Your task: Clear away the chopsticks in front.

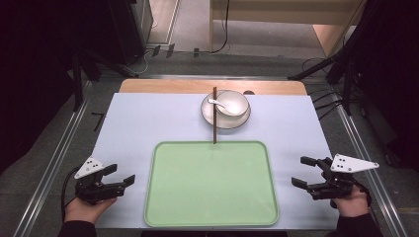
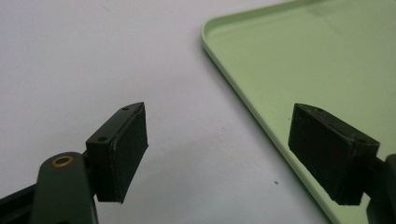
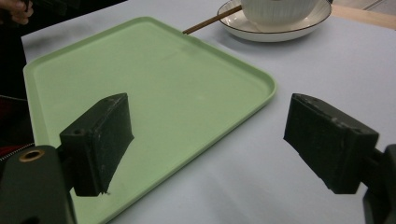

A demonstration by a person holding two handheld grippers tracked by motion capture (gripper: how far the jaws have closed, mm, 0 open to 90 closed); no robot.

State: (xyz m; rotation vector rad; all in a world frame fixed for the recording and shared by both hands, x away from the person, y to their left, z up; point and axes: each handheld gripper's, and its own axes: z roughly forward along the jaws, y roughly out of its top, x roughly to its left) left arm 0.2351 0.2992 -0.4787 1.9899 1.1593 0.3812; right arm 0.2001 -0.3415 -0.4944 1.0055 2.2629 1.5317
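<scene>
No writing is readable; one green tray [image 1: 211,185], one bowl [image 1: 231,103], one plate [image 1: 217,121]; left gripper [image 1: 122,177] and right gripper [image 1: 303,172] both gape, holding nothing.

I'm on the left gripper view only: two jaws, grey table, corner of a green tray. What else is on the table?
Observer: Beyond the tray's far edge stands a plate with a white bowl on it.
Operator: Anything in the bowl?
Observer: A white spoon, handle toward the left of the high view.
Operator: Anything near the tray edge?
Observer: A pair of brown chopsticks lies across the plate's left rim, near end at the tray's far edge.
Operator: Where's the right gripper?
Observer: The right gripper is right of the tray in the high view, jaws open with nothing between them, like the left gripper.
</scene>
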